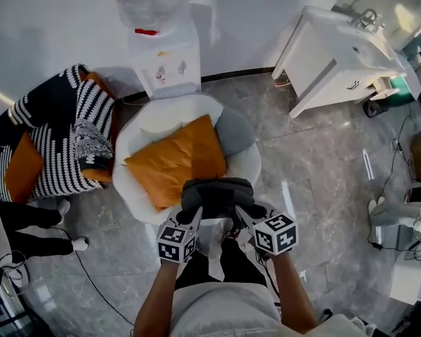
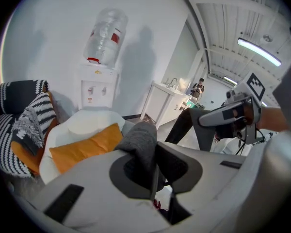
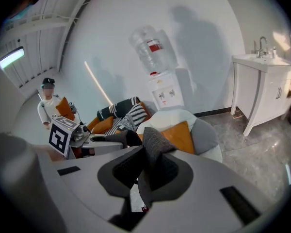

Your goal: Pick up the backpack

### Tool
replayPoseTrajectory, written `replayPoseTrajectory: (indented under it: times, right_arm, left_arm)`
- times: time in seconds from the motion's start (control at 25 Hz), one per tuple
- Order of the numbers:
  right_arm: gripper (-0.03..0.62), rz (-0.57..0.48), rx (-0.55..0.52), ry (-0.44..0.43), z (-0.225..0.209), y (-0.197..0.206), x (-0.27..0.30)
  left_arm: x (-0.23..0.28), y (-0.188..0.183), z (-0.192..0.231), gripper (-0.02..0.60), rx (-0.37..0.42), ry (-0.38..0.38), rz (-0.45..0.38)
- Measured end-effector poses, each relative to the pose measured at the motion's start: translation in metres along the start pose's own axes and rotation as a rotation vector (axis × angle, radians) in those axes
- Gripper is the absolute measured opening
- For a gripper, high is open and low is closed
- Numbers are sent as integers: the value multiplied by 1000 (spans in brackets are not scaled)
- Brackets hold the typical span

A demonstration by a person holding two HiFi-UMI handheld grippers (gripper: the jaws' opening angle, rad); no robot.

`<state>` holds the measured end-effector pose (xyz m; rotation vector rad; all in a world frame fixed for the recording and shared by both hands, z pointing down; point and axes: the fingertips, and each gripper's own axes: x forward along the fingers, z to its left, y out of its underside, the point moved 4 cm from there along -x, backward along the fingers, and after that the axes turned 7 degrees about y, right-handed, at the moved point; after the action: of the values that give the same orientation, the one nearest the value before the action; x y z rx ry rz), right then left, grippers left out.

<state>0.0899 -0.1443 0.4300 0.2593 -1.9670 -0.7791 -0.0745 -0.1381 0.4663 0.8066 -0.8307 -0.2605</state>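
Observation:
The backpack (image 1: 216,194) is a dark grey fabric bundle held up in front of me, over the front edge of a white chair. My left gripper (image 1: 194,216) is shut on its left side and my right gripper (image 1: 241,215) is shut on its right side. A fold of the grey backpack fabric (image 2: 141,144) is pinched between the jaws in the left gripper view, with the right gripper (image 2: 235,113) across from it. The right gripper view likewise has the backpack's grey fabric (image 3: 154,147) clamped in its jaws. Most of the bag's body is hidden under the grippers.
Under the bag stands a round white chair (image 1: 137,128) with an orange cushion (image 1: 175,161). A water dispenser (image 1: 165,62) is behind it, a striped sofa (image 1: 63,132) to the left, a white sink cabinet (image 1: 337,55) at the right. A seated person's legs (image 1: 28,227) and floor cables lie left.

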Motion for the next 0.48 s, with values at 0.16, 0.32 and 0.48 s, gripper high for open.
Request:
replayPoseTrajectory:
  times: [0.16,0.32,0.48]
  right_arm:
    - [38,-11,8,26,-3,-7,-12]
    - [38,-34,19,52,-2,-19,-23]
    - [38,-58,-2,56,0,-32,-30]
  left_arm:
    - [-4,-13,-9,49,-6,24,-20]
    - [-8,-24,-23,49,-3,40,-26]
    - [-11,-43,-24,49,17,36,-48]
